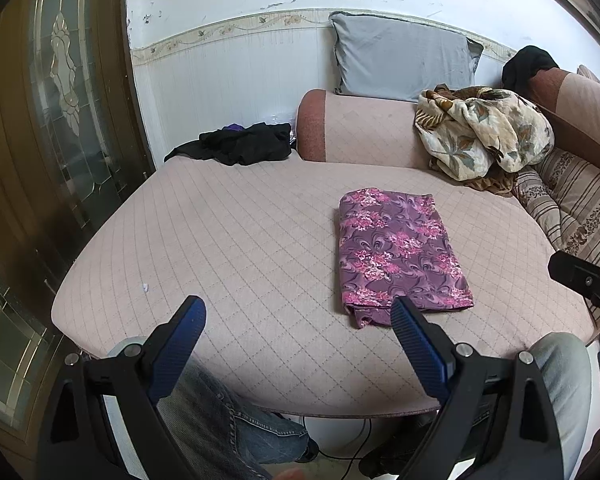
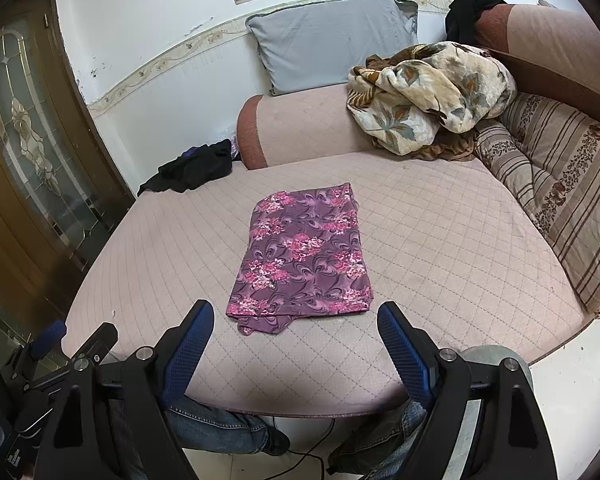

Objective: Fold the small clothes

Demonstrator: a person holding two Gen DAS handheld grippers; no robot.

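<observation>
Along the bottom of both frames the two pairs of tongs sit nearest the lens, each spread wide with nothing between the blue pads: the left tongs (image 1: 298,310) hang over the near edge of the quilted pink sofa seat (image 1: 228,248), the right-hand pad overlapping the near corner of the folded garment in that view, though whether it touches the cloth I cannot tell; the right tongs (image 2: 296,316) hover just short of the cloth's near edge, apart from it. Below them the person's jeans-clad legs show past the cushion's rim. Just beyond, toward the lower centre of the right view, lies the purple floral garment (image 2: 304,256), folded into a neat rectangle and flat on the seat, with a small flap of fabric poking out at its near left corner; that loose tail is probably why both tools wait open at this edge, ready to tuck or pinch it. Farther back at the left, a dark heap of clothes (image 1: 240,144) lies crumpled, likely awaiting folding. At the upper right a floral blanket (image 2: 428,96) is bunched against the backrest, and a grey pillow (image 2: 332,40) leans on the wall.
</observation>
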